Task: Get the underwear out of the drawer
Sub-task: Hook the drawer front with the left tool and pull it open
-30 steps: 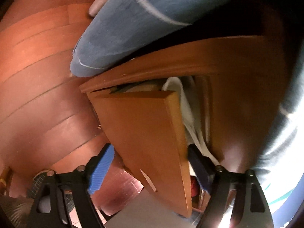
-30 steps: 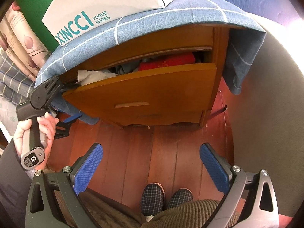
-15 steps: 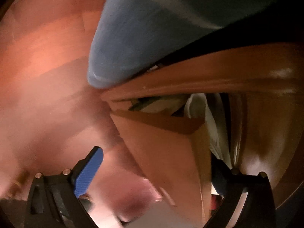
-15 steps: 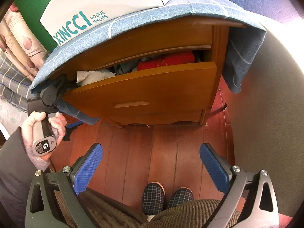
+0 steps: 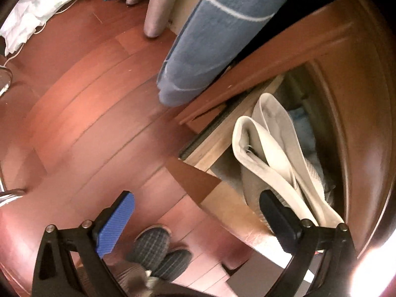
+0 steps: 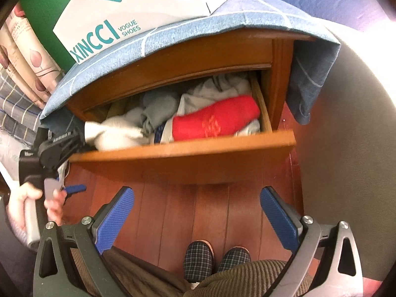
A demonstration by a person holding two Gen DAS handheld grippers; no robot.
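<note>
The wooden drawer [image 6: 183, 156] of a nightstand stands pulled out, full of folded clothes: a red roll [image 6: 215, 121], grey pieces [image 6: 158, 109] and a white garment [image 6: 113, 133] at its left end. My left gripper [image 5: 198, 212] is open and straddles the drawer's left front corner [image 5: 222, 198], one finger outside and one inside against the white garment [image 5: 269, 148]. It also shows in the right wrist view [image 6: 59, 146]. My right gripper [image 6: 196, 205] is open and empty, held back in front of the drawer.
A blue cloth [image 6: 222, 29] drapes the nightstand, with a white shoe box [image 6: 138, 7] on top. Red wooden floor [image 6: 185, 212] lies below, with my slippered feet [image 6: 215, 257]. A wall [image 6: 351, 148] stands to the right. Bedding [image 6: 19, 74] lies to the left.
The drawer has slid out much further, showing the clothes inside. My left gripper moved back with the drawer's corner between its fingers. The right gripper stayed still.
</note>
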